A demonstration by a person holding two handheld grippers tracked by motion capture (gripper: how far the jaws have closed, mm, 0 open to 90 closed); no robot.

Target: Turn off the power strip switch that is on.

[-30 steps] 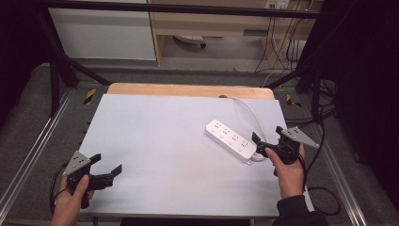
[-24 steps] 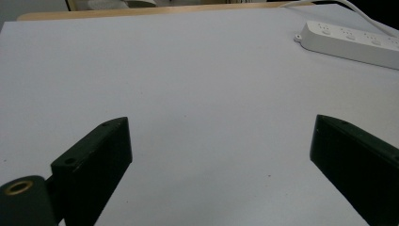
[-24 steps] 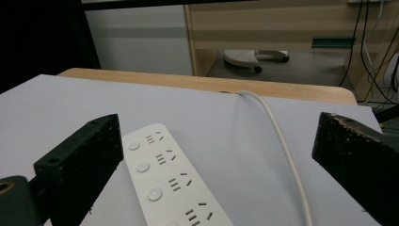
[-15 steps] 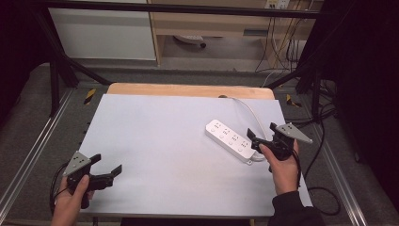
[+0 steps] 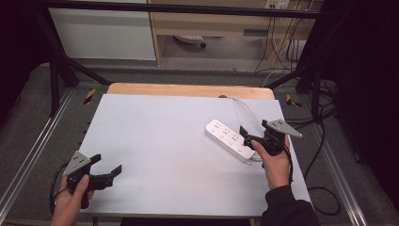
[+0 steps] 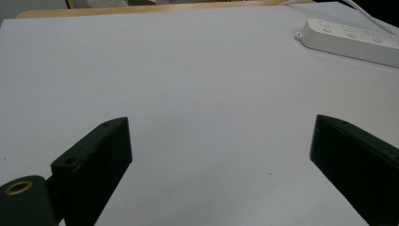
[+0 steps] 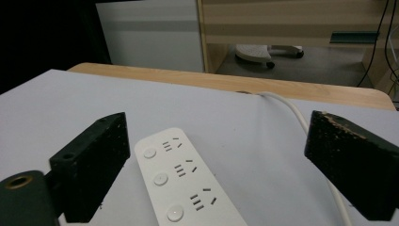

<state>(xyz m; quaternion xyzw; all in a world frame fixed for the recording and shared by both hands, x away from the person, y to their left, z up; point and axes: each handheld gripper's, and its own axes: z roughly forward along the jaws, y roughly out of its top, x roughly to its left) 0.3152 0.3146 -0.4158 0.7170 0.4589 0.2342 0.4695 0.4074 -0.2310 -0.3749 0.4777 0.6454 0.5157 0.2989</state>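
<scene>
While the left gripper [image 5: 107,165] stays put, fingers spread, the right gripper [image 5: 252,135], also spread, has reached the power strip [image 5: 229,140].

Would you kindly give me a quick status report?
Right gripper open over power strip, not touching. Left gripper open, idle at near left. Nothing in the way.

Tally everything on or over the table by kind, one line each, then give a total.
White power strip: 1
White cable running from the strip: 1
Hand-held gripper: 2, the left and the right, both open
Total: 4
</scene>
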